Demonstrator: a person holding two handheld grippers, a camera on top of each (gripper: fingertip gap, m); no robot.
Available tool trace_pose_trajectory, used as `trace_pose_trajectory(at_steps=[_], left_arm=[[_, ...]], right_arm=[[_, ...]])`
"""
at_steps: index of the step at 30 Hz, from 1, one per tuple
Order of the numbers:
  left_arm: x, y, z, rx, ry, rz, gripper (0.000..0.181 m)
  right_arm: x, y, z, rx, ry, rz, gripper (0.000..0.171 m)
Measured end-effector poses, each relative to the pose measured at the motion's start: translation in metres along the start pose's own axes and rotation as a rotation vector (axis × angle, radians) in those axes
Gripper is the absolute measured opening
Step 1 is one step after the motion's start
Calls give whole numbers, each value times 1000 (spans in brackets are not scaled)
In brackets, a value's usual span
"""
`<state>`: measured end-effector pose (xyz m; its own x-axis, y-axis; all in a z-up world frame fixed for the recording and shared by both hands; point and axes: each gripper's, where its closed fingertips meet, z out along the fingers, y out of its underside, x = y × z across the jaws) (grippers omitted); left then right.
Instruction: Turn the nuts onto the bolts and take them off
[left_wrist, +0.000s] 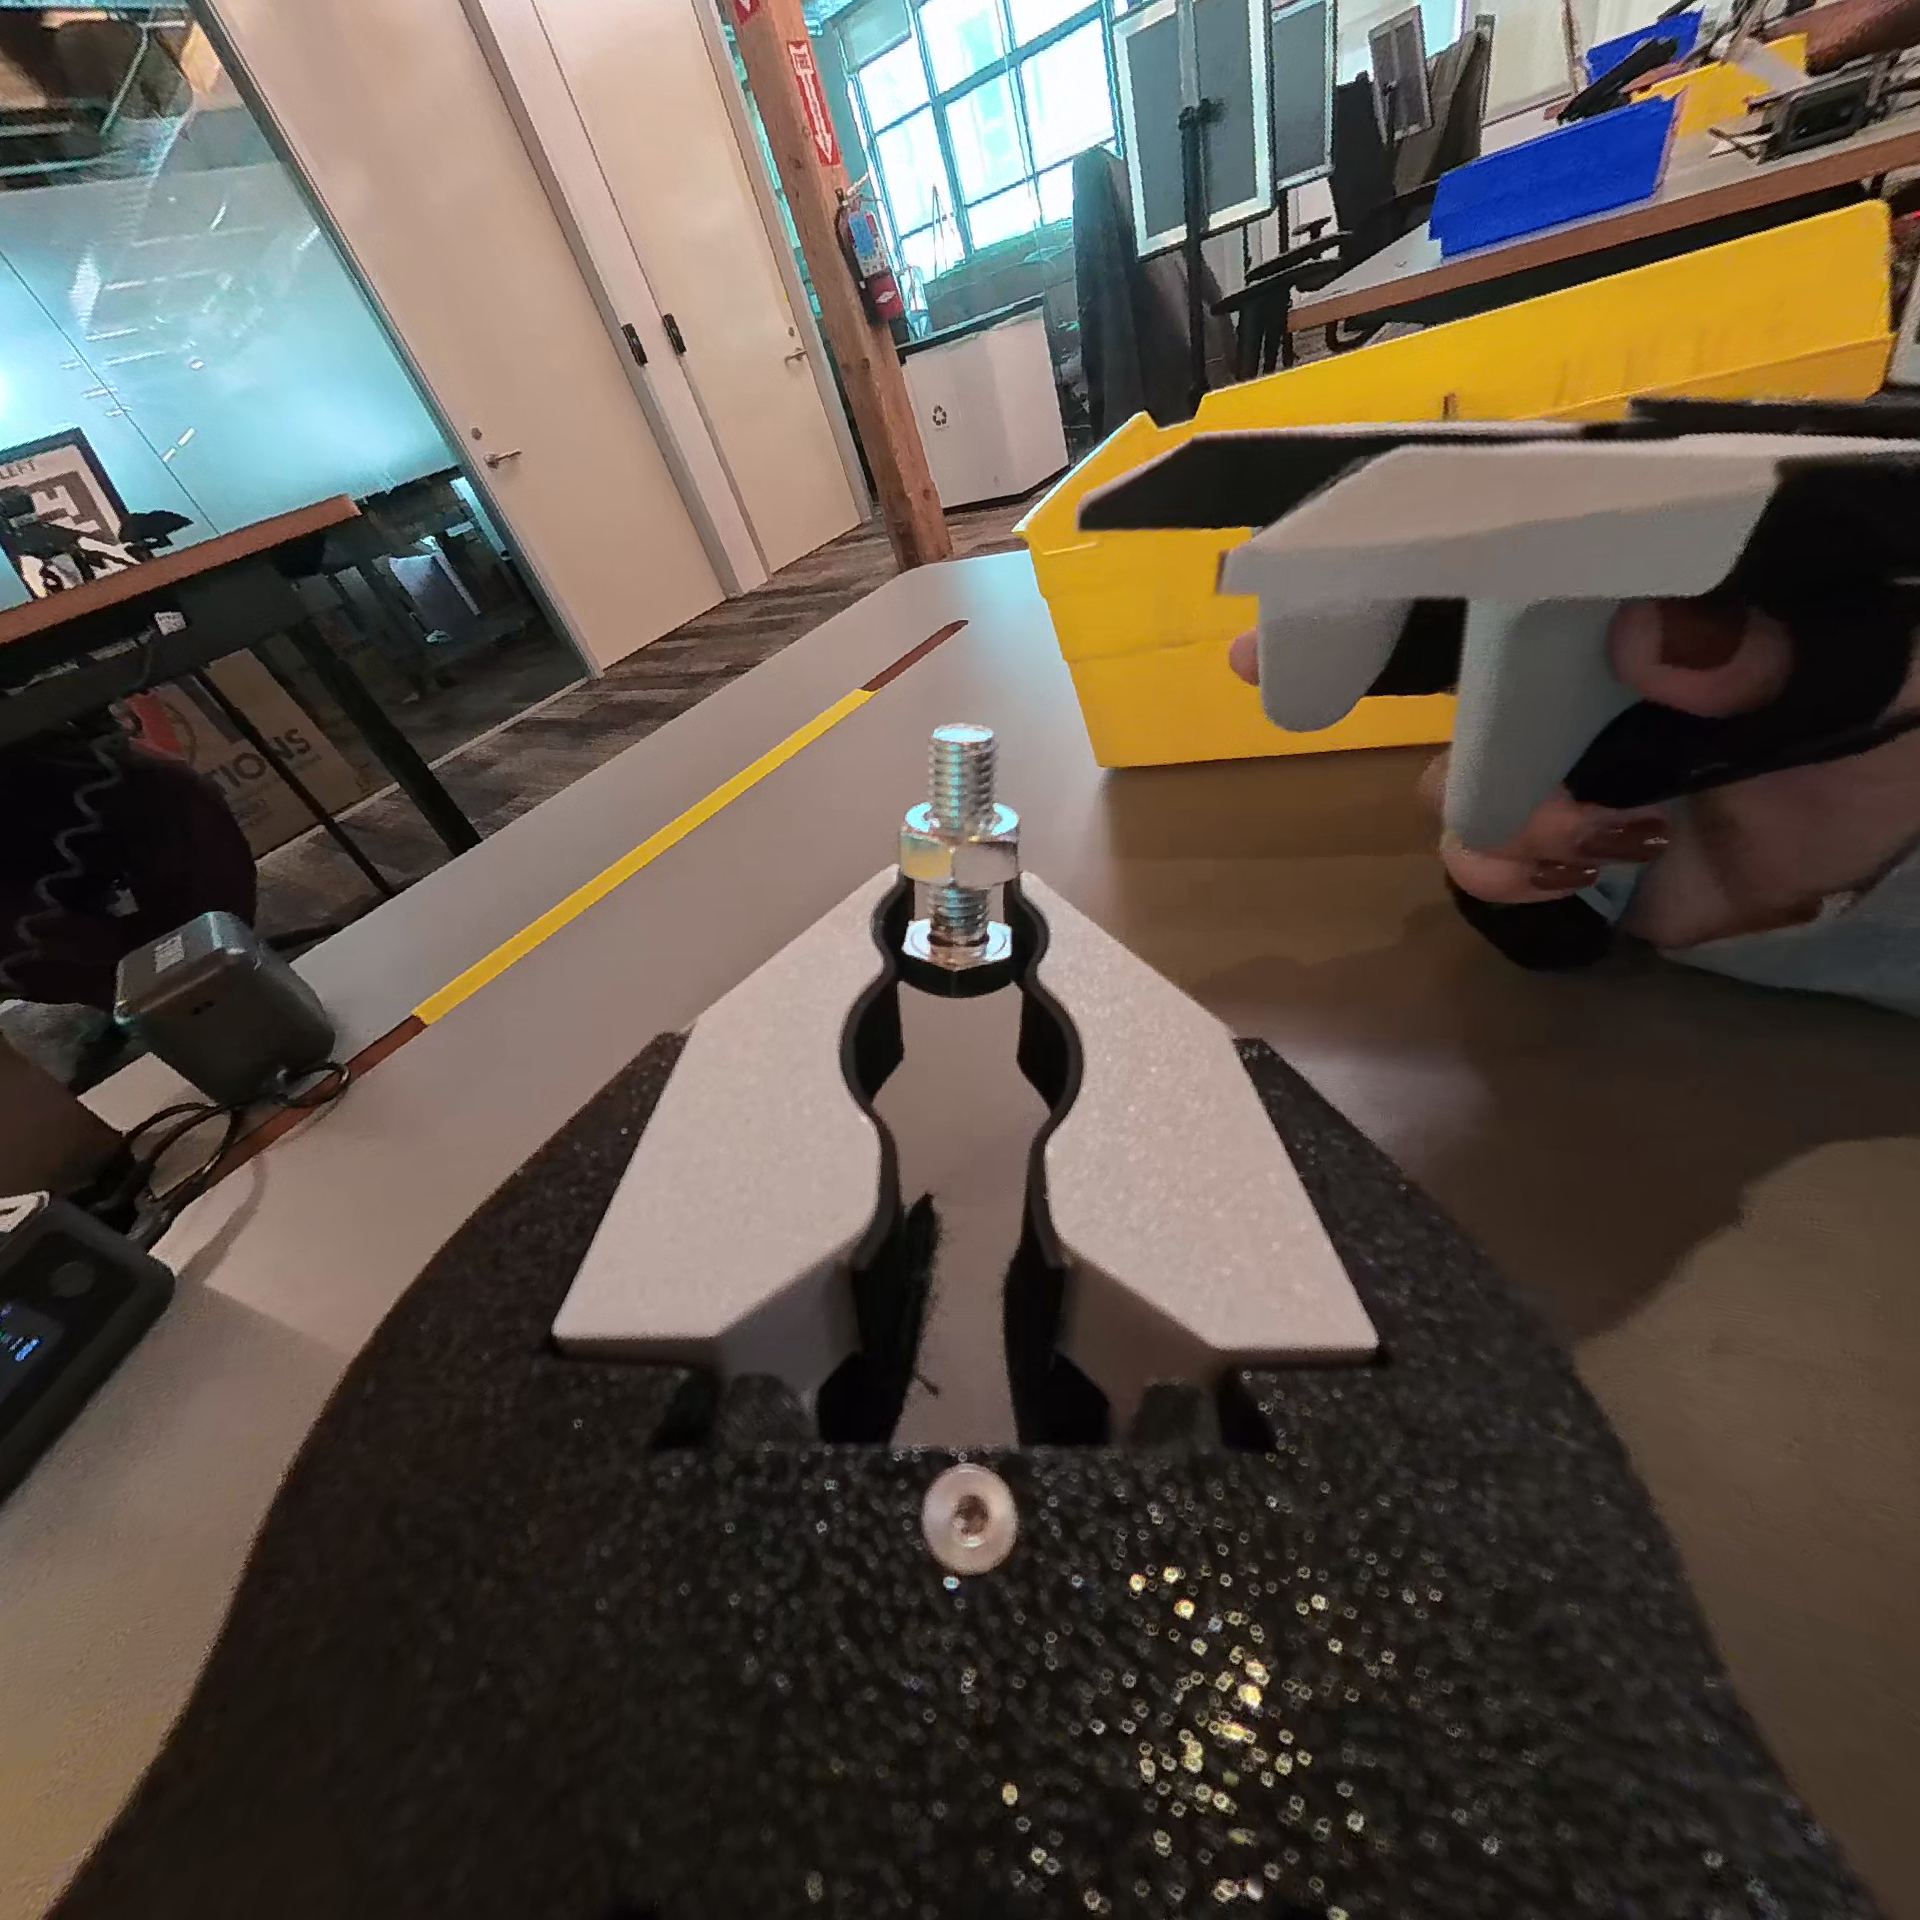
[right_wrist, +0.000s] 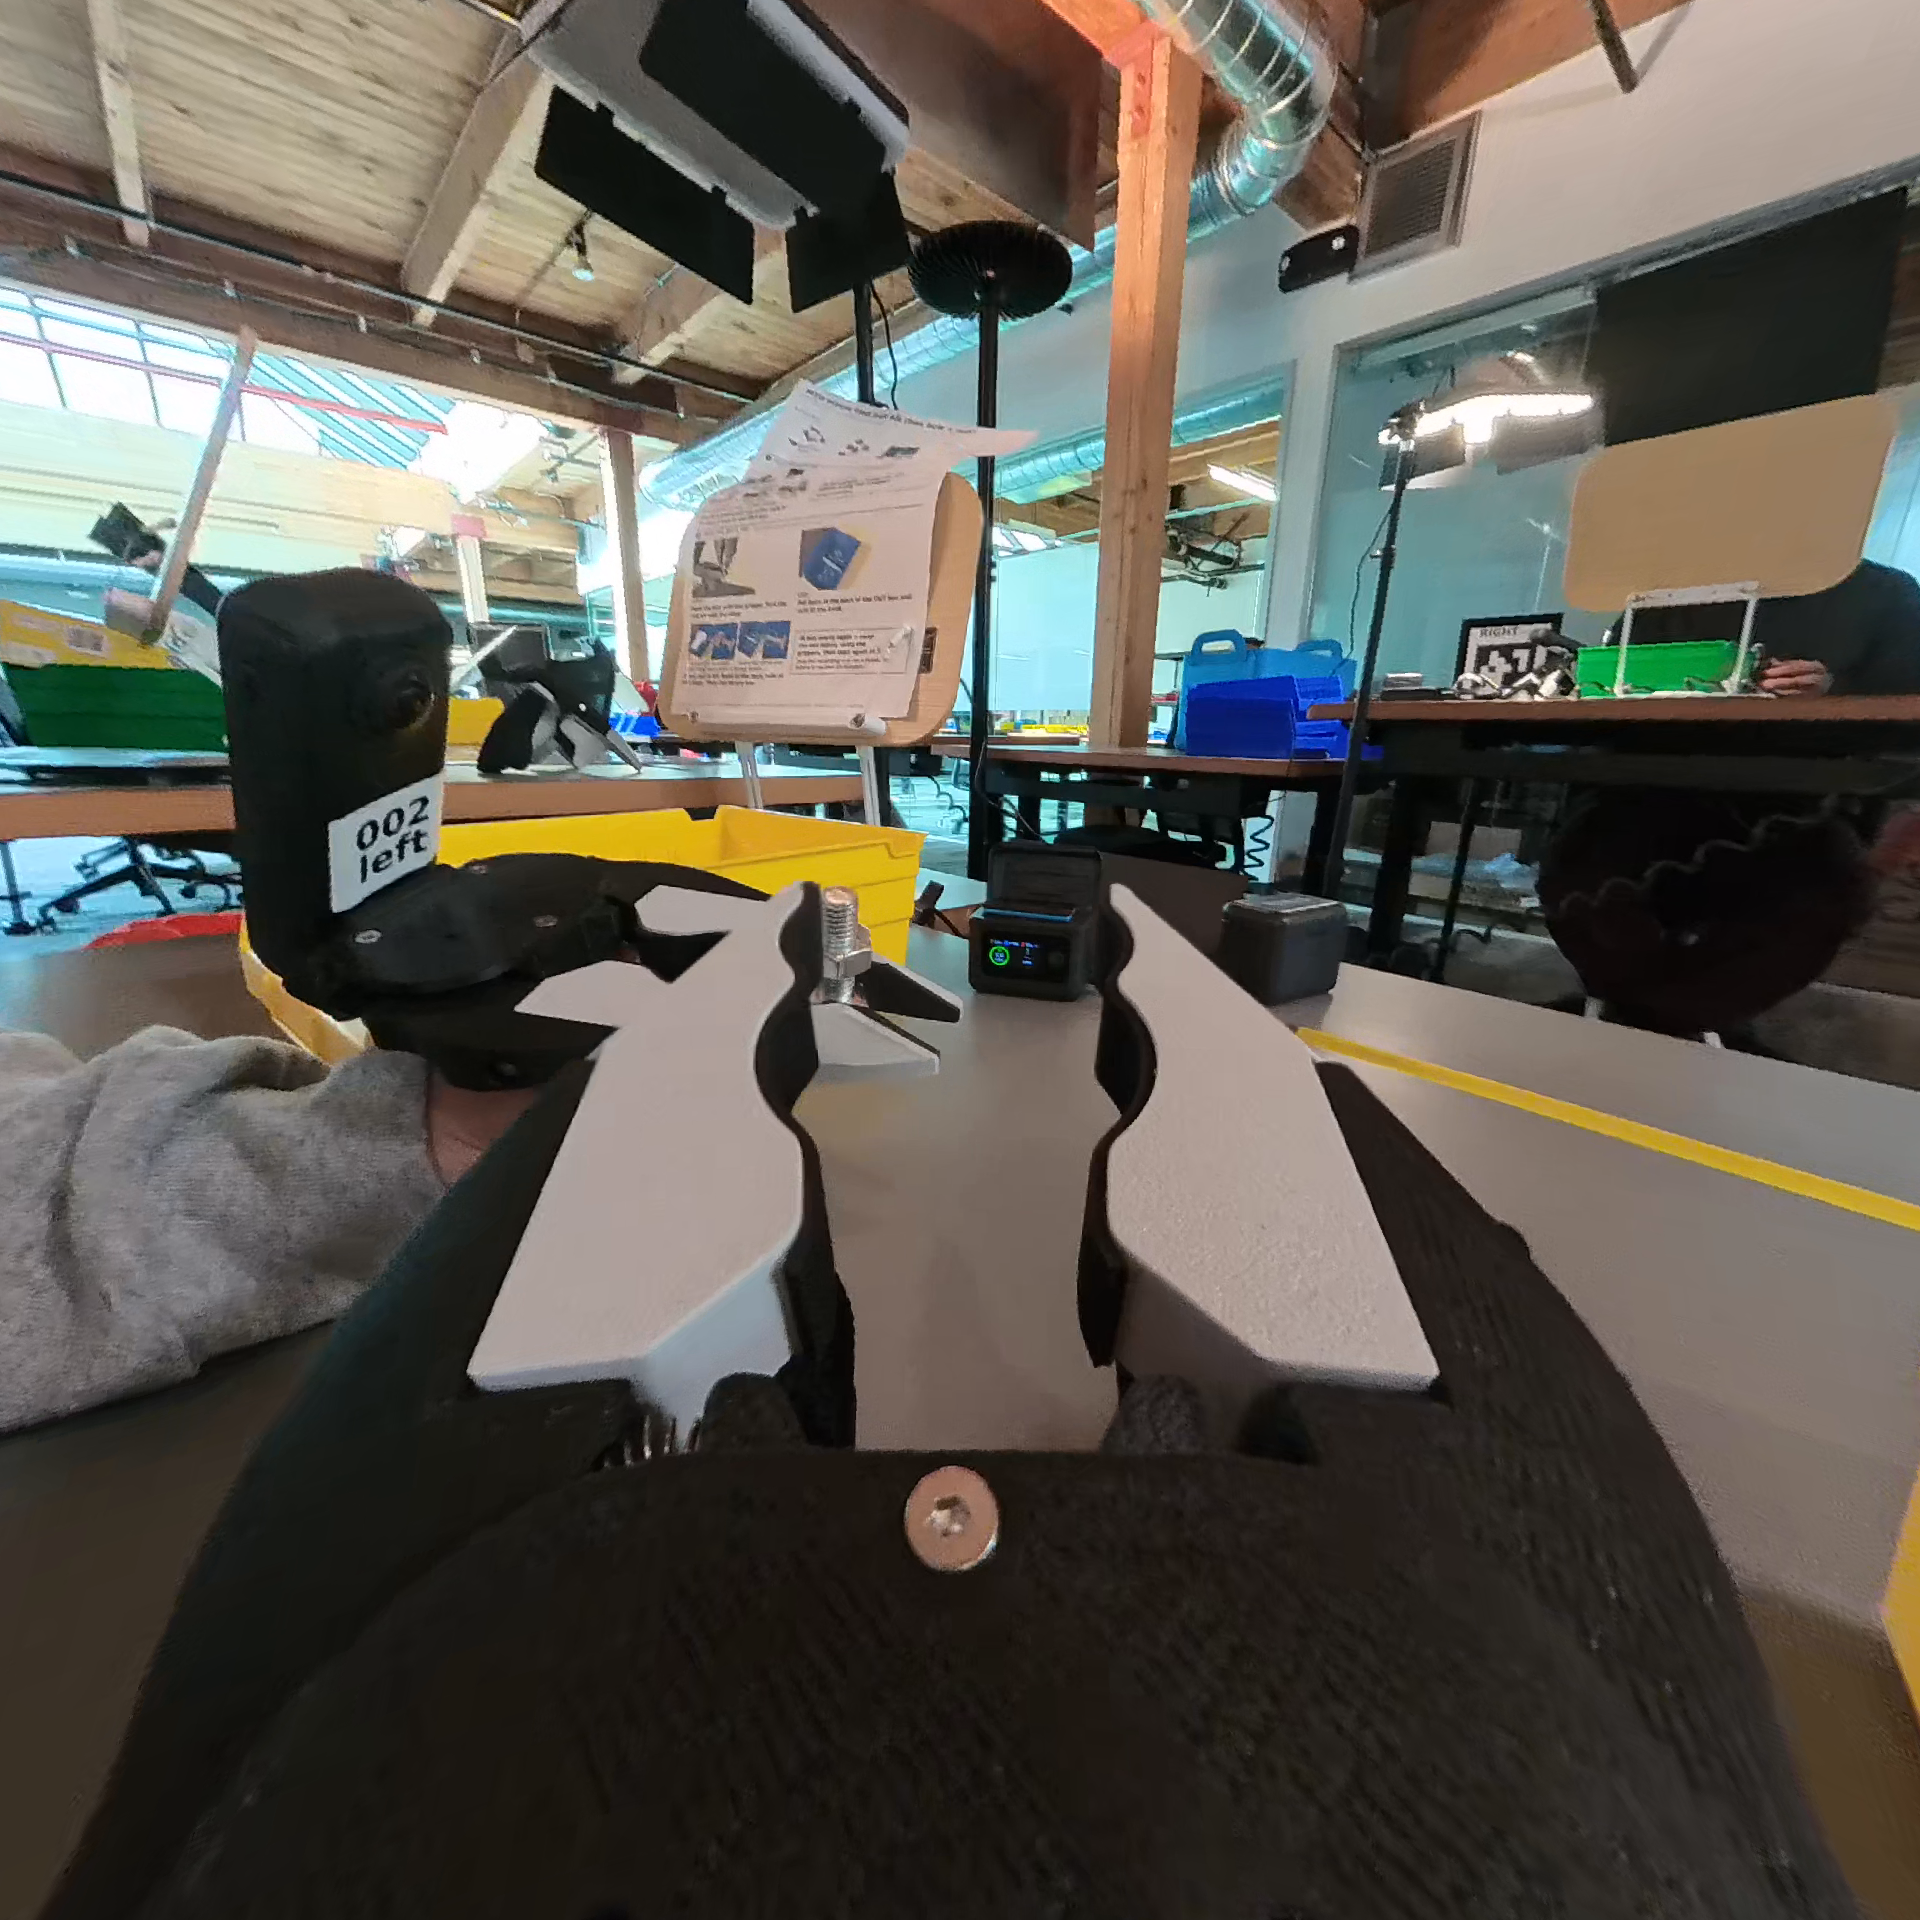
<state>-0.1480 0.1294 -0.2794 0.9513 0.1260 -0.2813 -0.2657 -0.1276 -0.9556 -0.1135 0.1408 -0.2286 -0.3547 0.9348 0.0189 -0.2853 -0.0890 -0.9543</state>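
Black speckled housing fills the near part of the left wrist view, and beyond it the left gripper (left_wrist: 961, 940) is clenched on the bolt (left_wrist: 962, 764) low down, at or just above its head, so the bolt stands upright over the grey table (left_wrist: 644, 821). A hex nut (left_wrist: 958, 844) sits partway down the threaded shank, with bare thread showing above and below it.

To the right in that view, near the yellow bin (left_wrist: 1164, 623), the right gripper (left_wrist: 1153, 530) is held off the bolt by a hand (left_wrist: 1621, 842). In its own view its fingers (right_wrist: 1205, 1122) stand well apart with only table between them, so it is released and empty; the bolt shows far left of its gap.

Judging by the bright plated steel, both parts are small, rigid and fairly dense for their size, and smooth enough to slip in flat pads. The nut's opposite flats look like the best place to take hold, since a grip on the threads or corners would likely skate off. The low hold on the bolt leaves the nut free to turn, though the bolt may twist in the grip if the thread binds.
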Motion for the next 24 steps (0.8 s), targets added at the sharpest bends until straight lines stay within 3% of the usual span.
trace_pose_trajectory(at_steps=[13, 17, 24], left_arm=[[-2, -3, 3, 22, -5, -29, 15], [-4, -1, 3, 10, -8, -36, 15], [-3, 10, 4, -94, -57, 267, 15]], right_arm=[[-33, 8, 18, -25, -87, 192, 72], [-42, 16, 19, -73, -139, 230, 70], [-43, 40, 19, -248, -176, 339, 70]])
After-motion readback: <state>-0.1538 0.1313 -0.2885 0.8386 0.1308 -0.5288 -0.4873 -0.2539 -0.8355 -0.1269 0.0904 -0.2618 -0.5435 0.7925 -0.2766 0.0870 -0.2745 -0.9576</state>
